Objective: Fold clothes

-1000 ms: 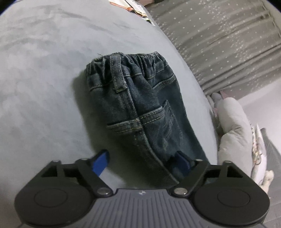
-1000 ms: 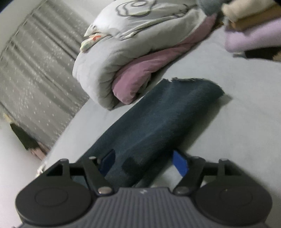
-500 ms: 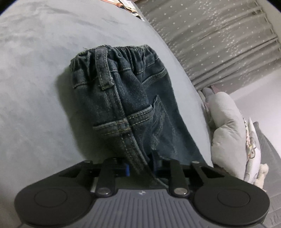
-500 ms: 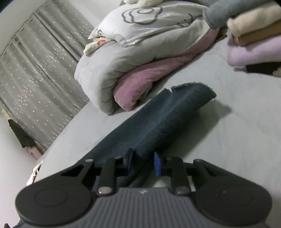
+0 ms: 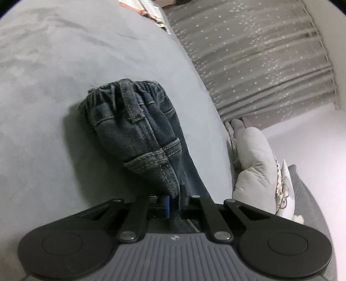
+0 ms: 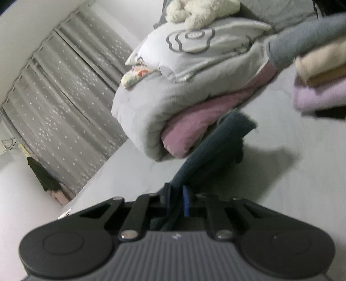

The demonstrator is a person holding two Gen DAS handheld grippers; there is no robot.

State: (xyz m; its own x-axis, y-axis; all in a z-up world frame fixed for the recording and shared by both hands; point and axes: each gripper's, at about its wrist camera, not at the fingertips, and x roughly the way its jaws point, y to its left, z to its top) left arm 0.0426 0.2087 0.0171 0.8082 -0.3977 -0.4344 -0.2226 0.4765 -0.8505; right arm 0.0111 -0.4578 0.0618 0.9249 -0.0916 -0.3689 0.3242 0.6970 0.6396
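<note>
A: Grey suede-like bed cover [image 5: 54, 90] fills the left of the left wrist view; grey star-dotted curtains [image 5: 259, 64] hang at the upper right. Item one?

B: Small dark blue denim jeans [image 5: 138, 134], elastic waistband toward the frame's centre, bunched and lifted at the near end. The left hand-held gripper [image 5: 174, 205] is pressed together on the denim at the lower centre.

A: And the right wrist view?

B: The right hand-held gripper [image 6: 176, 203] pinches the dark trouser leg [image 6: 216, 149] at the lower centre; the leg runs up toward the centre right, its frayed hem beside a rolled grey and pink duvet [image 6: 173, 112].

A: Other stock?

B: Folded stack of cream, tan and lilac knits [image 6: 320, 86], right edge; white plush toy [image 6: 201, 10], top.
</note>
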